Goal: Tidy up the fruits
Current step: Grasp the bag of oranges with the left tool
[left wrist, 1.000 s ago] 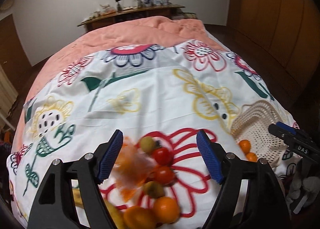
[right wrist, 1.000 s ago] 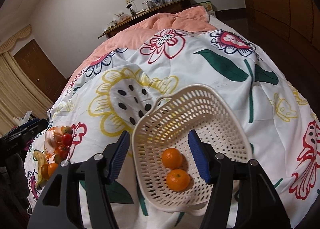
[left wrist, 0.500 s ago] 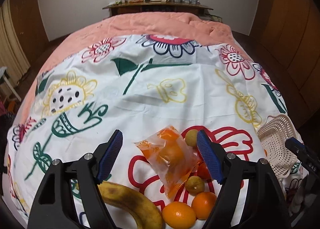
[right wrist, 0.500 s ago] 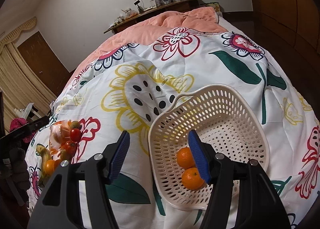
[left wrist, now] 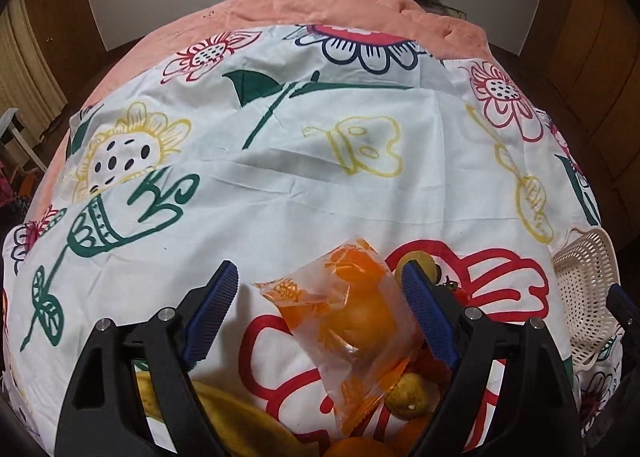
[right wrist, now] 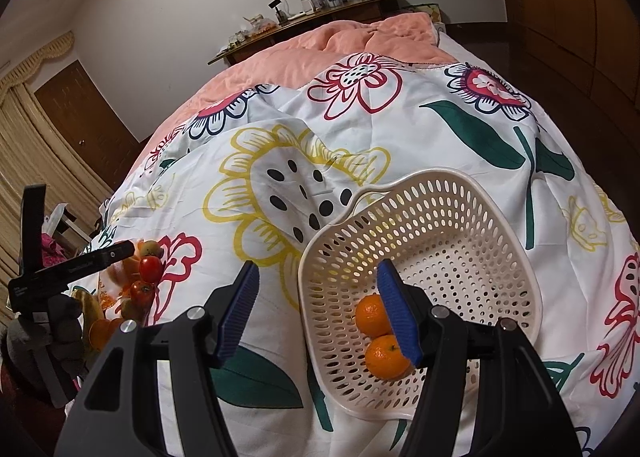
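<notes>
Bag [left wrist: 352, 313] of oranges near, between left gripper [left wrist: 320, 317] fingers, both spread wide | crinkly, slippery film, soft load: pinch across fruit | right gripper [right wrist: 320, 313] released, straddling basket [right wrist: 496, 225] rim, empty.

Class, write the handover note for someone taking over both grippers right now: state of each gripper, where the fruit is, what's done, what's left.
Left gripper: open, empty, jaws straddling the bagged orange in the fruit pile.
Right gripper: open, empty, over the near rim of the white basket.
Done: two oranges lie in the basket.
Left: bagged orange, banana, tomatoes, loose oranges and small yellow-green fruits sit on the floral sheet.
</notes>
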